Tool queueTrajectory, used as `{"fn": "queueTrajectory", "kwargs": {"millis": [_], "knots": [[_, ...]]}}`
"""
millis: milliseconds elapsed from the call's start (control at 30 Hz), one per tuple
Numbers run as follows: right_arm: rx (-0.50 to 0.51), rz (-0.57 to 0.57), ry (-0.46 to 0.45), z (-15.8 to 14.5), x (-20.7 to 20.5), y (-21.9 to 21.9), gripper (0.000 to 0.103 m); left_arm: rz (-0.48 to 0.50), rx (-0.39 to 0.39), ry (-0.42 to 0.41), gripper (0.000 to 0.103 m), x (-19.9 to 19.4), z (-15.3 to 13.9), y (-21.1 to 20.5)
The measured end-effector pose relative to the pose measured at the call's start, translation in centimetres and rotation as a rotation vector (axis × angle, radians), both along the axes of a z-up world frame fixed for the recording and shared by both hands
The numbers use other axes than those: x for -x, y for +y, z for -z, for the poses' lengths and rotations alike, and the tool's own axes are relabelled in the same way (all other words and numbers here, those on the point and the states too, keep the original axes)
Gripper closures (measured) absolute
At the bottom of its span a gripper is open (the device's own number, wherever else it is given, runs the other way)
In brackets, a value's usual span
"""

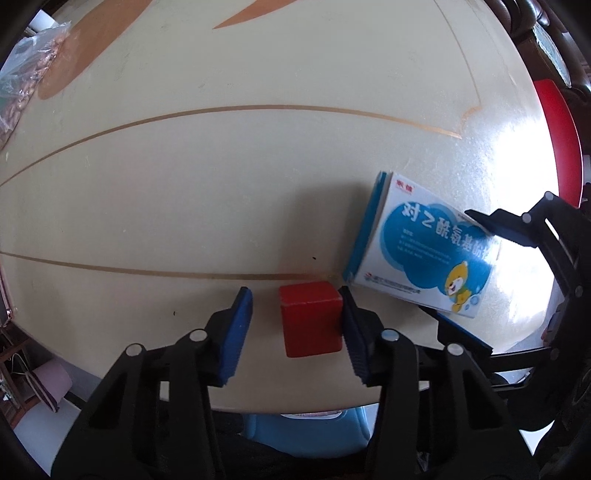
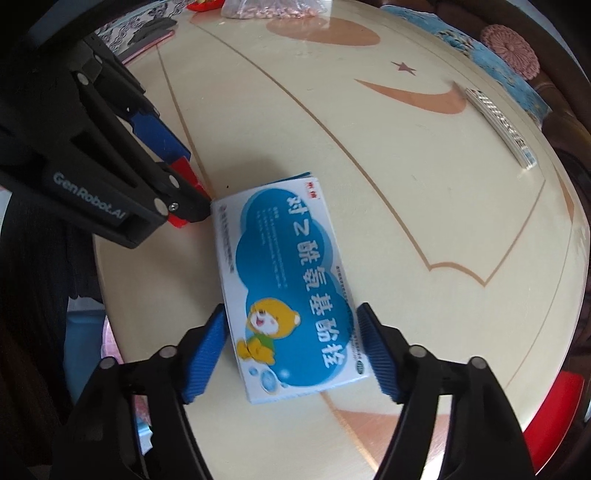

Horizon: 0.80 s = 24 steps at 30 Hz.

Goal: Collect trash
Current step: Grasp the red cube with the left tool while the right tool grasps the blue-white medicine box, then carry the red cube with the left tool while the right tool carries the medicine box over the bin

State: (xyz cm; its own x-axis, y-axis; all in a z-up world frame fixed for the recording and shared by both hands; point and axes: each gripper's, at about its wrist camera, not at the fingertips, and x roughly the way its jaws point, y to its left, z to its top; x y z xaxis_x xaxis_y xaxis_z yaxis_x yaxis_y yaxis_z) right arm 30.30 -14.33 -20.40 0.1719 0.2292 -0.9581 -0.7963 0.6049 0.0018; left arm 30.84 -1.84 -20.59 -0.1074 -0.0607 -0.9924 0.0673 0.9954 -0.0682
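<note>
Left gripper was released around the red block near the tabletop edge, one pad touching. Right gripper straddled the medicine box, also released.

Cream round table w/ thin gold lines, tan-orange leaf/crescent shapes + small brown star inlaid. Clear plastic bag of pinkish-brown nuts at far left edge in left wrist view; same bag at top edge in right wrist view. Flat silver-striped packet near table's right rim, well apart from centre. Red chair beyond rim. Blue stool below near edge. Pink crochet cushion on blue cloth, upper right.
</note>
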Motion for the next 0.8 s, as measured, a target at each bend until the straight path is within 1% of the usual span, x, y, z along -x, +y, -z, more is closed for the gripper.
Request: {"fn": "queueTrajectory", "kwargs": {"millis": [100,167,267,367,467,633,800], "knots": [[-0.008,0.062,-0.010,0.0,0.4,-0.2,0.039,0.007,0.026,0.009,0.071,0.0,-0.1,-0.5],[-0.014,0.097,-0.016,0.0,0.6,-0.3,0.039,0.011,0.028,0.003,0.071,0.1,-0.2,-0.7],[-0.009,0.162,-0.057,0.0,1.5,-0.3,0.039,0.015,0.035,-0.007,0.072,0.2,-0.1,-1.2],[-0.012,0.242,-0.066,-0.1,2.0,-0.6,0.039,0.018,0.033,-0.020,0.072,0.3,-0.4,-0.8],[-0.021,0.293,-0.065,-0.2,2.3,-0.9,0.039,0.029,0.022,-0.038,0.072,0.7,-0.8,-0.5],[-0.014,0.356,-0.090,-1.2,2.6,-1.6,0.040,0.057,0.013,-0.096,0.074,1.7,-1.6,-0.8],[-0.042,0.411,-0.098,-2.5,3.2,-2.0,0.040,0.099,0.003,-0.183,0.074,3.2,-2.9,-1.7]]}}
